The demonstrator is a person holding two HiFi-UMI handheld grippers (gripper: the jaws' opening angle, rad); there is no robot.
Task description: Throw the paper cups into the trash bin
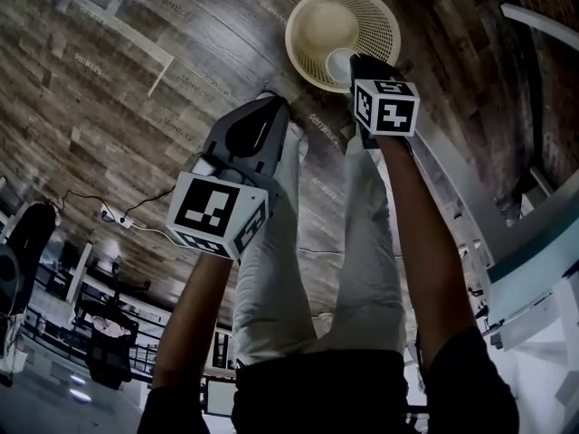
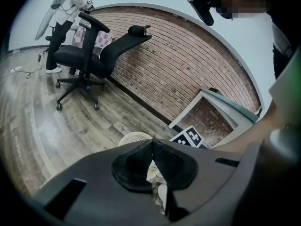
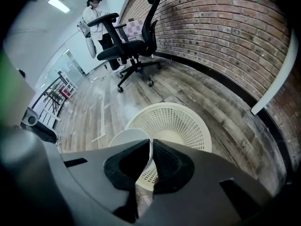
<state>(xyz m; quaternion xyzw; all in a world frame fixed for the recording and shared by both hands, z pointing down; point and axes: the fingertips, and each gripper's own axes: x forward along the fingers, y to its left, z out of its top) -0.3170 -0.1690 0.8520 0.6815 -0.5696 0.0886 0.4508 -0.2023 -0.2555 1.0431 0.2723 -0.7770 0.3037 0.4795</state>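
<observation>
A cream mesh trash bin (image 1: pixel 308 12) stands on the wooden floor ahead of my legs. My right gripper (image 1: pixel 355 64) hangs over its near rim, shut on the rim of a white paper cup (image 1: pixel 338 62). In the right gripper view the cup (image 3: pixel 126 138) sticks out left of the closed jaws (image 3: pixel 151 144), just above the bin (image 3: pixel 181 120). My left gripper (image 1: pixel 270 102) is lower left of the bin, its jaws pressed together with nothing visible between them. In the left gripper view the gripper (image 2: pixel 152 143) points at the bin (image 2: pixel 133 138).
A brick wall (image 3: pixel 221 36) runs behind the bin. A black office chair (image 3: pixel 126 46) stands further along it, with a person in white (image 3: pixel 93 18) beyond. White furniture (image 1: pixel 534 242) is at my right. A power strip with a cable (image 1: pixel 118 217) lies on the floor at left.
</observation>
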